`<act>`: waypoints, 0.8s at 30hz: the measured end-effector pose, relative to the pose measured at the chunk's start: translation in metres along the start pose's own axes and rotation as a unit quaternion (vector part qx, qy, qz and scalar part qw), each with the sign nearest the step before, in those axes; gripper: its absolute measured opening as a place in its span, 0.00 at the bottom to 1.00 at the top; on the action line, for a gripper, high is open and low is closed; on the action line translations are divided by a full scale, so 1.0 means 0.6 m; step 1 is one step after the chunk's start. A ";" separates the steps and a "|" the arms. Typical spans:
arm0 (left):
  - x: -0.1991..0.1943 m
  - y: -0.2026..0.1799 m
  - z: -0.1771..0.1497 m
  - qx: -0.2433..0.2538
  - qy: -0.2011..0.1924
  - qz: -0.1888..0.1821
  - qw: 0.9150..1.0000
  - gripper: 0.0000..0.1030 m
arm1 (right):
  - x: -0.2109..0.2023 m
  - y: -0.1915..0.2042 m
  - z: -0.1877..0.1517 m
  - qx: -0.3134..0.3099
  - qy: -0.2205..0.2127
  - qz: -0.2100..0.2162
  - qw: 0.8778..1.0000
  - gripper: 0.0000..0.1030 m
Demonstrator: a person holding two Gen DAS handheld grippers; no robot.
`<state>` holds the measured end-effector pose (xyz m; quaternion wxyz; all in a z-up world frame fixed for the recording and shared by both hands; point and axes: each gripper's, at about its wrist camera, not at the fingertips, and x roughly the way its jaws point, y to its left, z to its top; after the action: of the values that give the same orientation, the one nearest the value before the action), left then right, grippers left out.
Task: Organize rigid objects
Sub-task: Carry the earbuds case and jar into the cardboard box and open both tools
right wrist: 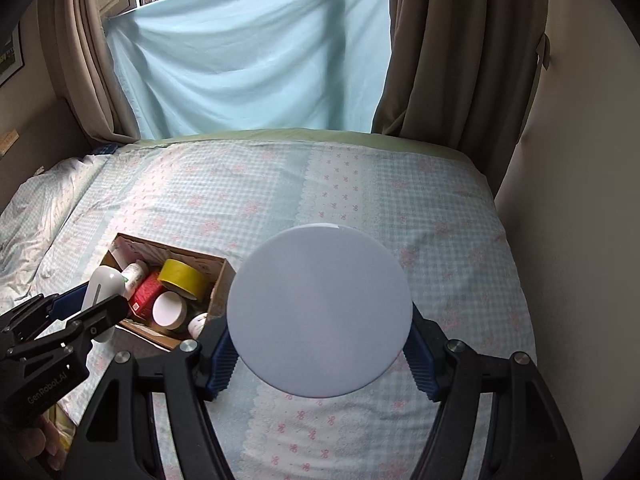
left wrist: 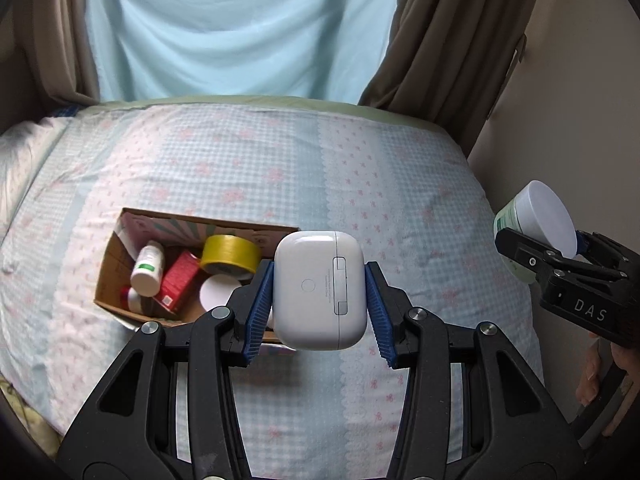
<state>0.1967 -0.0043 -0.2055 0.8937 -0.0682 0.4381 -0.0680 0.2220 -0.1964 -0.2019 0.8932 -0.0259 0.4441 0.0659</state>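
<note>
My left gripper (left wrist: pixel 319 300) is shut on a white earbuds case (left wrist: pixel 320 289), held above the bed just right of an open cardboard box (left wrist: pixel 120 248). The box holds a yellow tape roll (left wrist: pixel 230 254), a white pill bottle (left wrist: pixel 148 269), a red carton (left wrist: pixel 178 285) and a white-lidded jar (left wrist: pixel 218 293). My right gripper (right wrist: pixel 320 344) is shut on a round jar with a white lid (right wrist: pixel 319 310), held above the bed right of the box (right wrist: pixel 216 280). The left gripper with the case (right wrist: pixel 103 286) shows at the left of the right wrist view. The right gripper with the jar (left wrist: pixel 536 224) shows at the right edge of the left wrist view.
The bed (left wrist: pixel 360 168) has a checked blue and pink sheet. A pillow (right wrist: pixel 36 208) lies at the left. Brown curtains (right wrist: pixel 452 48) and a light blue cloth (right wrist: pixel 256 48) hang behind the bed. A wall (right wrist: pixel 580 160) runs along the right side.
</note>
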 end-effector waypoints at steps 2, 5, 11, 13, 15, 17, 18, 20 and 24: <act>-0.017 0.040 0.010 0.000 0.003 -0.002 1.000 0.40 | -0.011 0.041 0.003 0.002 0.004 0.003 1.000 0.65; -0.032 0.101 0.022 0.007 0.009 -0.007 1.000 0.40 | -0.017 0.097 0.004 0.014 0.012 0.008 1.000 0.65; -0.036 0.218 0.043 0.021 0.025 -0.024 0.999 0.40 | 0.000 0.192 0.008 0.047 0.030 0.006 0.998 0.65; -0.029 0.253 0.052 0.027 0.031 -0.029 0.999 0.40 | 0.011 0.215 0.012 0.059 0.036 0.004 0.998 0.65; -0.019 0.281 0.060 0.034 0.039 -0.032 0.998 0.40 | 0.021 0.241 0.016 0.069 0.043 0.001 0.997 0.65; -0.007 0.308 0.068 0.039 0.047 -0.036 0.997 0.40 | 0.032 0.265 0.019 0.074 0.053 -0.001 0.996 0.65; 0.001 0.320 0.071 0.040 0.052 -0.038 0.997 0.40 | 0.038 0.277 0.021 0.075 0.058 -0.001 0.996 0.65; 0.020 0.339 0.077 0.043 0.061 -0.040 0.996 0.40 | 0.056 0.296 0.022 0.074 0.070 0.005 0.995 0.65; 0.066 0.372 0.086 0.041 0.088 -0.043 0.994 0.40 | 0.101 0.340 0.023 0.034 0.097 0.012 0.995 0.65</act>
<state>0.2757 0.2108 -0.2454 0.8502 -0.0443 0.5082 -0.1302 0.2403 0.0126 -0.2394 0.8455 0.0035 0.5308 0.0583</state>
